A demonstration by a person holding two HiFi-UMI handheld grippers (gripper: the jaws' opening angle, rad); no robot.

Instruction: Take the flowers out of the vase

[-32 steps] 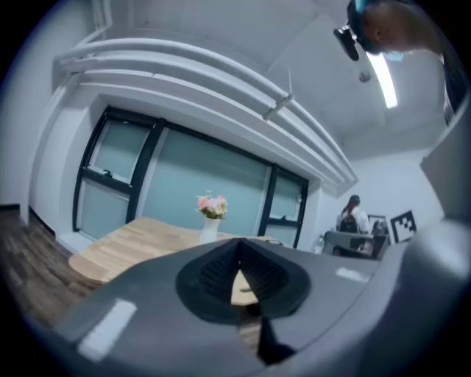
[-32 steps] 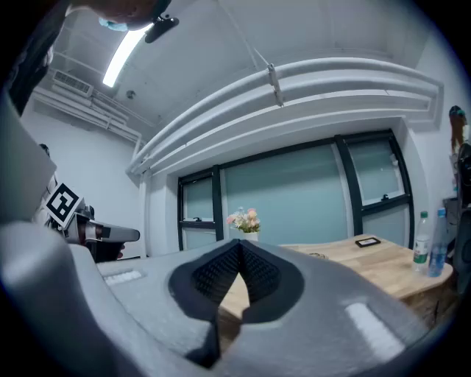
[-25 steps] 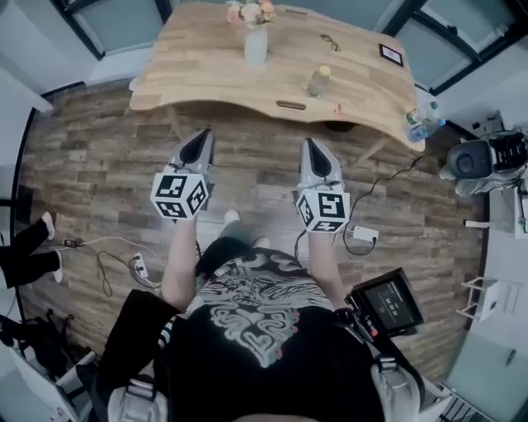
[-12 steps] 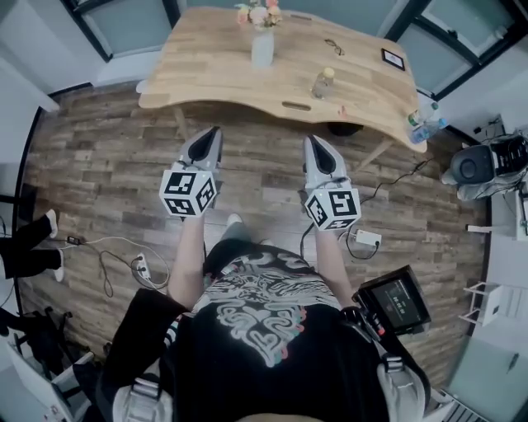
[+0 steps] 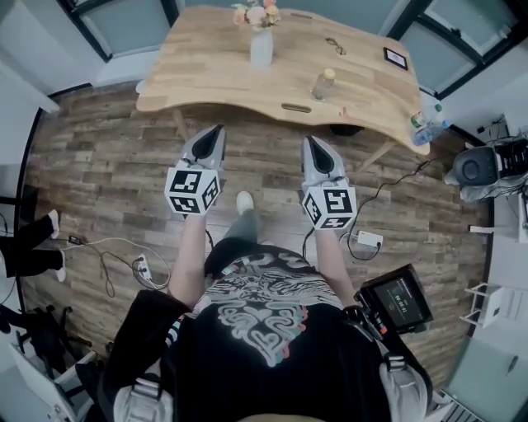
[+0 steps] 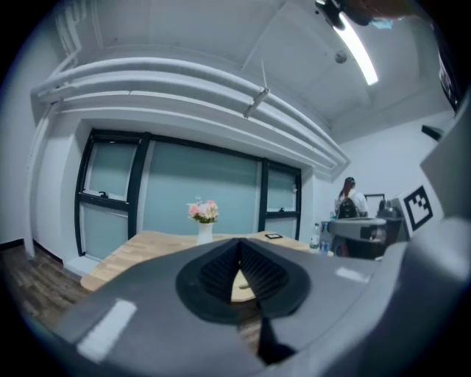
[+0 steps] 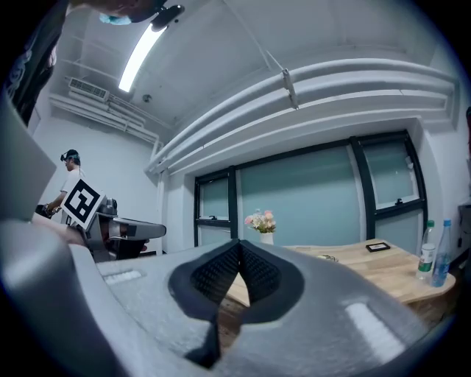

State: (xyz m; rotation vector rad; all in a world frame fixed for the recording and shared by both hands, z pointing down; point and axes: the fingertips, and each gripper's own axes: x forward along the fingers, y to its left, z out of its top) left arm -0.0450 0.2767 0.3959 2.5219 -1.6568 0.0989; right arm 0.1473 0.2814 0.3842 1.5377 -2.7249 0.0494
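Just one vase (image 5: pixel 261 49) of flowers (image 5: pixel 254 14); left claw (image 5: pixel 217 130) and right claw (image 5: pixel 310 140) closed.

wood-plank floor (image 5: pixel 99 165), wooden table (image 5: pixel 206 74), dark-framed windows (image 6: pixel 199 191)

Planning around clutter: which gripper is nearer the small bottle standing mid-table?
Right. The right gripper hangs just short of the bottle; the left gripper is farther off to its left.
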